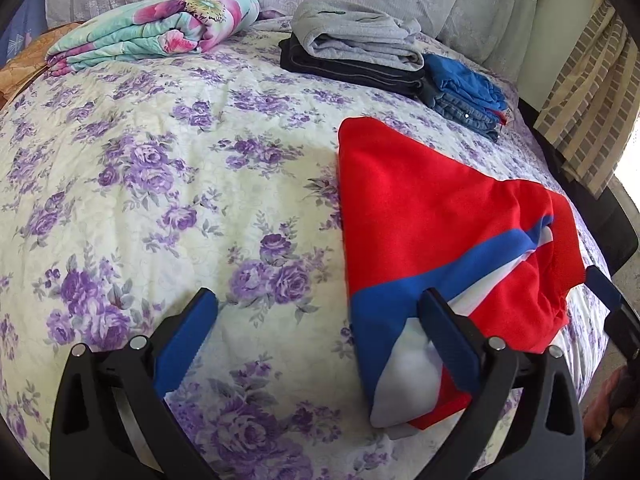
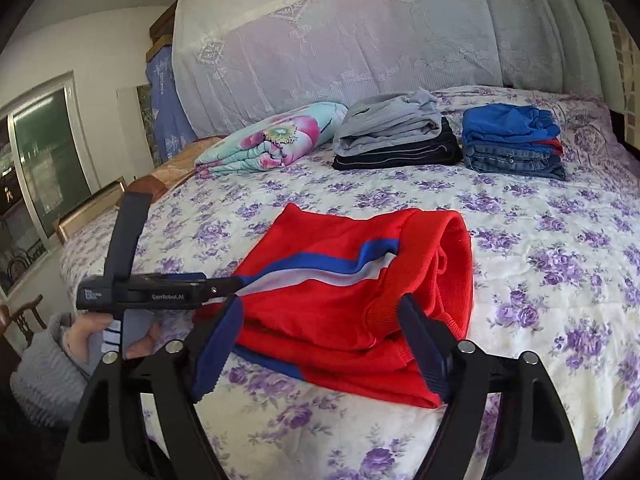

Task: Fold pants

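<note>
Lying folded on the bed (image 2: 520, 280), the red pants (image 2: 340, 280) sat between both wide, empty tongs: left tongs (image 1: 320, 340), right tongs (image 2: 320, 336). A good finish probably meant pinching both near corners evenly before carrying them to the stacks.

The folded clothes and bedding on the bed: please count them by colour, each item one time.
Red pants with blue and white stripe: 1
Grey folded garment: 1
Black folded garment: 1
Bright blue folded garment: 1
Blue denim jeans: 1
Floral turquoise-and-pink folded quilt: 1
Total: 6
A red layer shows between the blue garment and jeans; not counted.
</note>
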{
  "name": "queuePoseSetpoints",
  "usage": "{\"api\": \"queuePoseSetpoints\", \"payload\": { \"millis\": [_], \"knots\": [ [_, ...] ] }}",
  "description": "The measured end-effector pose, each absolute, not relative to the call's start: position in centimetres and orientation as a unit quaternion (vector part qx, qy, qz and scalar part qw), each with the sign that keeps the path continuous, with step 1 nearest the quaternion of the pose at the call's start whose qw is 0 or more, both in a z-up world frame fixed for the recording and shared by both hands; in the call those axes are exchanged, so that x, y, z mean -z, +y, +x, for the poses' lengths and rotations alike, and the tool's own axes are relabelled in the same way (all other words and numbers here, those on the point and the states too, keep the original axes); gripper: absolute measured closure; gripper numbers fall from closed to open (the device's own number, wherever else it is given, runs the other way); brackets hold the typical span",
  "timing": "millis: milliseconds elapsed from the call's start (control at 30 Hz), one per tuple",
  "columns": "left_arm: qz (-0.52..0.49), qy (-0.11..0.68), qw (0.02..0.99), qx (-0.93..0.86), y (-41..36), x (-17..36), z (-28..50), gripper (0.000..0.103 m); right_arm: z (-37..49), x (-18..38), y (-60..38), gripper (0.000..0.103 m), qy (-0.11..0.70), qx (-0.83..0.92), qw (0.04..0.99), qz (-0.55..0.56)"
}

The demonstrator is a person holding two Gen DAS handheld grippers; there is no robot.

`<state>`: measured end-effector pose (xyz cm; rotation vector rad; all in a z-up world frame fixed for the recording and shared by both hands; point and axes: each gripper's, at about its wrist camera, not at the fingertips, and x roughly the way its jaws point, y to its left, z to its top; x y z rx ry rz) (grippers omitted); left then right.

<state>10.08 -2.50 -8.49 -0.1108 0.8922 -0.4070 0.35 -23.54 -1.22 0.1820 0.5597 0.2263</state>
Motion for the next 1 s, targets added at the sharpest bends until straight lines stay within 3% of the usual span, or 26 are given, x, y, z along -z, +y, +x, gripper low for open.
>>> {"api": "queuePoseSetpoints", "payload": {
  "millis": [100, 267, 433, 567, 733, 1000],
  "knots": [
    [-0.055, 0.427, 0.881, 0.197, -2.5, 8.5, 10.1, 0.004, -0.4, 0.7, -24.7, 0.050, 0.270, -0.107, 0.949, 0.120],
    [-0.059, 0.426, 0.880, 0.199, -2.4, 8.5, 10.1, 0.004, -0.5, 0.8, -22.7, 0.054, 0.281, -0.129, 0.947, 0.086],
    [-0.059, 0.426, 0.880, 0.199, -2.4, 8.6, 10.1, 0.004, 1.6, 2.5, -19.6, 0.066, 0.302, -0.120, 0.946, 0.015],
    [-0.060, 0.427, 0.880, 0.199, -2.4, 8.6, 10.0, 0.004, 3.5, 4.4, -19.0, 0.069, 0.339, -0.095, 0.935, -0.040],
    [-0.061, 0.426, 0.879, 0.202, -2.5, 8.5, 9.9, 0.004, 3.1, 4.8, -19.5, 0.086, 0.359, -0.102, 0.925, -0.067],
    [-0.059, 0.422, 0.883, 0.196, -2.6, 8.0, 9.6, 0.004, 1.6, 4.6, -20.1, 0.087, 0.397, -0.116, 0.907, -0.082]
  ]
}}
